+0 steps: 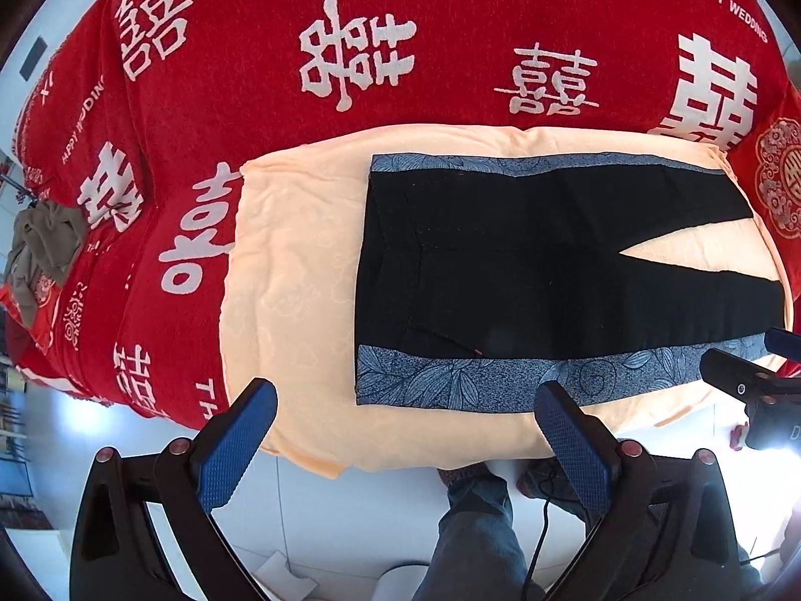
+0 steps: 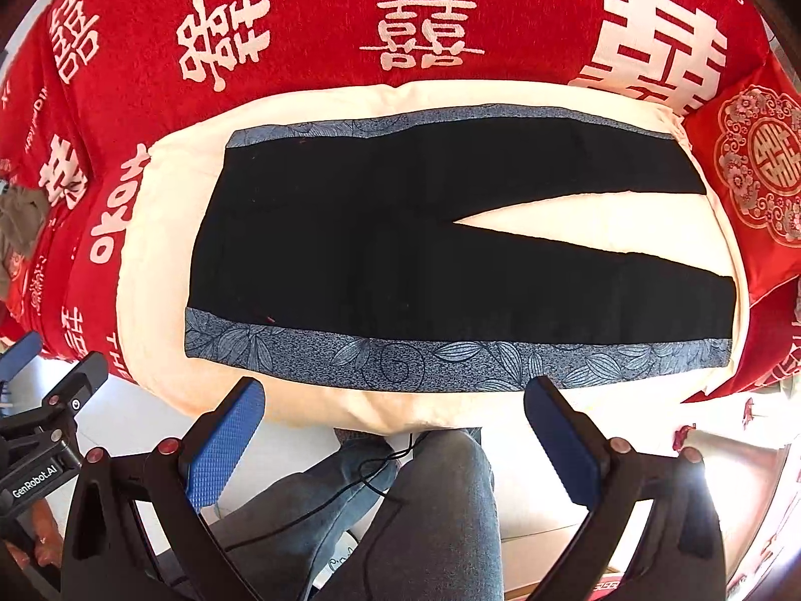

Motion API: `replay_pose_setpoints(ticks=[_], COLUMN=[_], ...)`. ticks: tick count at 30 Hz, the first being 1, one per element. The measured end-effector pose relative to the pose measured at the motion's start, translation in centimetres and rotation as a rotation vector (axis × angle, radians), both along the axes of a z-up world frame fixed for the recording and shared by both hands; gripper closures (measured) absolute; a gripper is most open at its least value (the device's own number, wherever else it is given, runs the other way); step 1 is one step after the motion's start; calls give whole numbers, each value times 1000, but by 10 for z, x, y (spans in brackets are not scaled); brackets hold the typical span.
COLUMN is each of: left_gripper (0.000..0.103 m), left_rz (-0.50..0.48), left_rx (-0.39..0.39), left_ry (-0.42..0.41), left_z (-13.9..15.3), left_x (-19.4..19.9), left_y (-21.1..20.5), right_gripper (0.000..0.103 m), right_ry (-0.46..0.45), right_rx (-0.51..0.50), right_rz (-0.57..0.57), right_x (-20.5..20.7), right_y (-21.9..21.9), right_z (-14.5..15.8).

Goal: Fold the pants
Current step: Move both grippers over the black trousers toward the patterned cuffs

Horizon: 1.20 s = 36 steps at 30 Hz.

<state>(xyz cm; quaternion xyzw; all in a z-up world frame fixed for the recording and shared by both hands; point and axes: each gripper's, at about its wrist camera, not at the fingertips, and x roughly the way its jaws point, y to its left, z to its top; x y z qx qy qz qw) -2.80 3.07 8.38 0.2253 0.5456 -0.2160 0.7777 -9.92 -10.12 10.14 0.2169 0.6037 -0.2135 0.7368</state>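
Observation:
Black pants (image 1: 525,270) with blue leaf-print side stripes lie flat on a cream blanket (image 1: 295,290), waistband to the left, both legs spread to the right. They also show in the right wrist view (image 2: 400,250). My left gripper (image 1: 408,400) is open and empty, held above the near edge of the blanket by the waist end. My right gripper (image 2: 395,395) is open and empty, above the near striped edge (image 2: 450,360) at mid-length. The right gripper also shows at the right edge of the left wrist view (image 1: 741,375).
The cream blanket (image 2: 160,270) lies on a bed with a red cover printed with white characters (image 1: 350,55). A red patterned cushion (image 2: 761,165) sits at the right. A brown garment (image 1: 45,245) lies at the left. The person's legs (image 2: 425,511) and a cable are below.

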Motion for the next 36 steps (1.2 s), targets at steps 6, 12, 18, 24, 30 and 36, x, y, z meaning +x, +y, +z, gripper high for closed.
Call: replay_pose_setpoints(ticks=[6,12,18,24,30,36], left_gripper=[0,0,0,0,0,0], left_rz=[-38,-36,-60,-43,-42,-32], left_rx=[-8,-13,-2,-10,-10,-10], left_ry=[-5,3,-17,2,7,6], left_z=[-1,-3,-1,-3,-5,-4], left_x=[2,6,3,6,7,8], left_y=[5,11,11,15,15,12], right_gripper=[0,0,0,0,0,0], right_ry=[3,9,1,7,18,8], right_rx=[-13,-12,-9,-19,-5,-19], right_rz=[-37,-46,-59,-50,-71,-63], right_x=[-3,-3,0,0,-3,-3], right_y=[11,18,19,23,20,18], right_z=[1,-2,-2,-1,-6,-3])
